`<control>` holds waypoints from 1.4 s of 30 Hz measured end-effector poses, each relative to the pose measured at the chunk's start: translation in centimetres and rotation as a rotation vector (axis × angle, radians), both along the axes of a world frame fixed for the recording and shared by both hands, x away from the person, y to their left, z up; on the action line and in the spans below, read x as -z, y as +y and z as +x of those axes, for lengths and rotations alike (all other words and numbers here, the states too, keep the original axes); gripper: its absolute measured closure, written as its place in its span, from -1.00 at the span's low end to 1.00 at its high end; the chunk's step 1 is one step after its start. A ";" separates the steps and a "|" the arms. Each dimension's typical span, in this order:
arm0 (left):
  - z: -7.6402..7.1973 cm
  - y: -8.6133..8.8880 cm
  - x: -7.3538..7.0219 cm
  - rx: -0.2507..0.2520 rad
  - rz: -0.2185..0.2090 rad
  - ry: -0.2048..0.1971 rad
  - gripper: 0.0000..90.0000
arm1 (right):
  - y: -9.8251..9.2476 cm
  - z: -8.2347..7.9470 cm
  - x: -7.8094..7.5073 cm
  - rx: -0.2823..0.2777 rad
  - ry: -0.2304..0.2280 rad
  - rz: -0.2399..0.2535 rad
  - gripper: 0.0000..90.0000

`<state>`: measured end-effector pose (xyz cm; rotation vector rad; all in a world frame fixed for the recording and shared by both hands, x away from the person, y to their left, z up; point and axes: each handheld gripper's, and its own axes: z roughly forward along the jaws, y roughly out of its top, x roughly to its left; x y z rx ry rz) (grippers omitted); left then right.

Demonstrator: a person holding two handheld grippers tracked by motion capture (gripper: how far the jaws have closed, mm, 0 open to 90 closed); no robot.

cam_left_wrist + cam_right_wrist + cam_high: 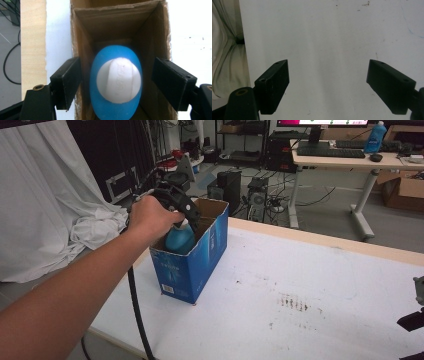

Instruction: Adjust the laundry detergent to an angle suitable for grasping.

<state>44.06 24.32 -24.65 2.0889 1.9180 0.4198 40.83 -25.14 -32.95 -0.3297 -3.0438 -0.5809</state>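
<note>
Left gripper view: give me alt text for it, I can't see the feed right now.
A blue bottle with a white cap stands upright inside an open cardboard box, seen from straight above. The left gripper is open, its two black jaws apart on either side of the bottle, not touching it. The box rests on a white table.

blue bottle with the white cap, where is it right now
The blue bottle stands inside the open blue cardboard box at the table's left edge in the high view, between the open left gripper jaws, which do not touch it.
</note>
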 end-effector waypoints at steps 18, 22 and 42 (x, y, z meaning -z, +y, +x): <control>-0.7 -1.9 -3.6 0.110 0.006 -0.066 -0.55 | 0.1 -0.1 -0.2 0.002 -0.005 -0.001 -0.59; -1.0 -3.5 -4.6 0.165 0.000 -0.086 -0.55 | 0.2 -0.1 -0.4 0.002 -0.013 0.000 -0.60; -2.1 -12.3 -4.1 0.533 -0.005 -0.077 -0.57 | 0.2 -0.5 -0.6 0.013 -0.021 0.002 -0.60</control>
